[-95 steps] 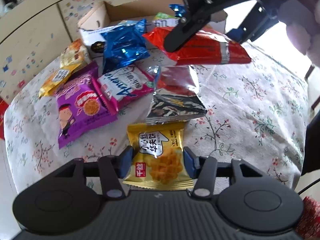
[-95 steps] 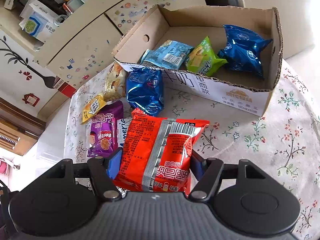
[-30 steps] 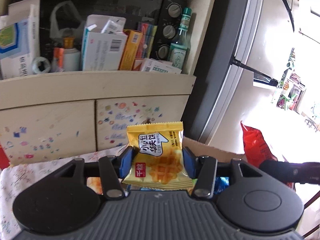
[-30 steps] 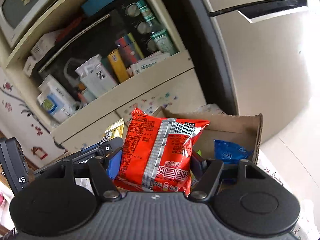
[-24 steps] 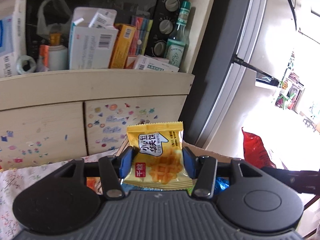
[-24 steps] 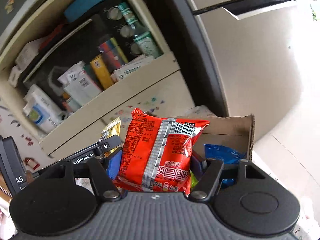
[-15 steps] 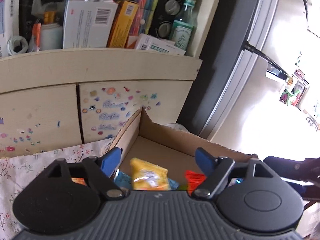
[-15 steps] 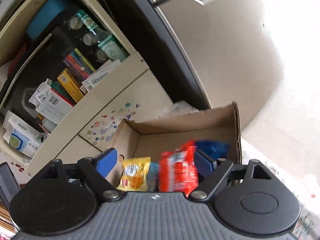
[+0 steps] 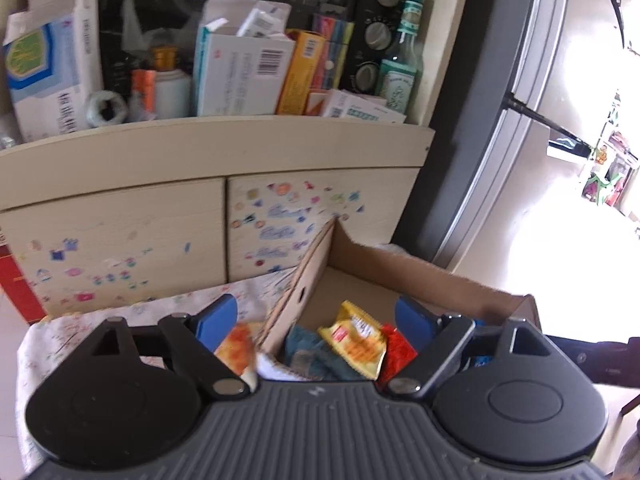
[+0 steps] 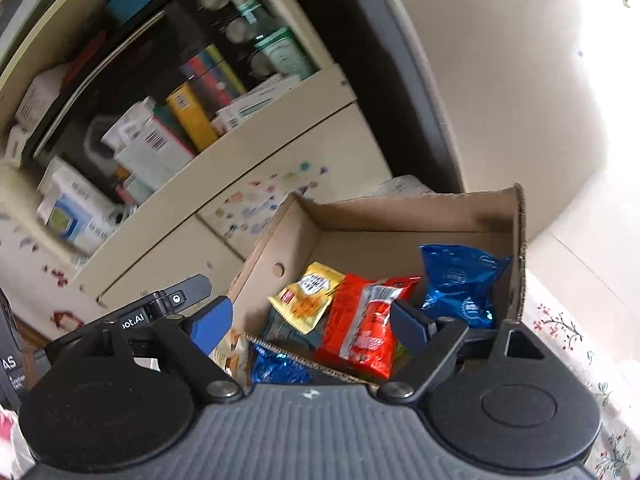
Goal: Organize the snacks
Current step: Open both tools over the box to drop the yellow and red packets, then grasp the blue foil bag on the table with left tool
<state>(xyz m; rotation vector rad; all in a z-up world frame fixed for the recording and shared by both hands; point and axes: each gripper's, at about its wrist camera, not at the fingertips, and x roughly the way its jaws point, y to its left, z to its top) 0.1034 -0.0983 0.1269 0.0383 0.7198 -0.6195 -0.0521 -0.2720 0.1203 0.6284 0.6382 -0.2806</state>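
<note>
Since the cardboard box serves as the collection point, the snacks lie inside it: the yellow waffle packet rests tilted on a teal packet toward the box's left, the red packet leans beside it at centre, touching it, and a blue foil bag sits against the right wall. Both grippers hang over the box's near edge, which suits a drop from above. On the left gripper the jaws are opening, nothing between the pads; on the right gripper likewise, opening and empty. Outside the near wall, on the floral tablecloth, an orange packet and another blue packet lie unsorted, judged the remaining work. Beyond stands a cluttered cabinet.
</note>
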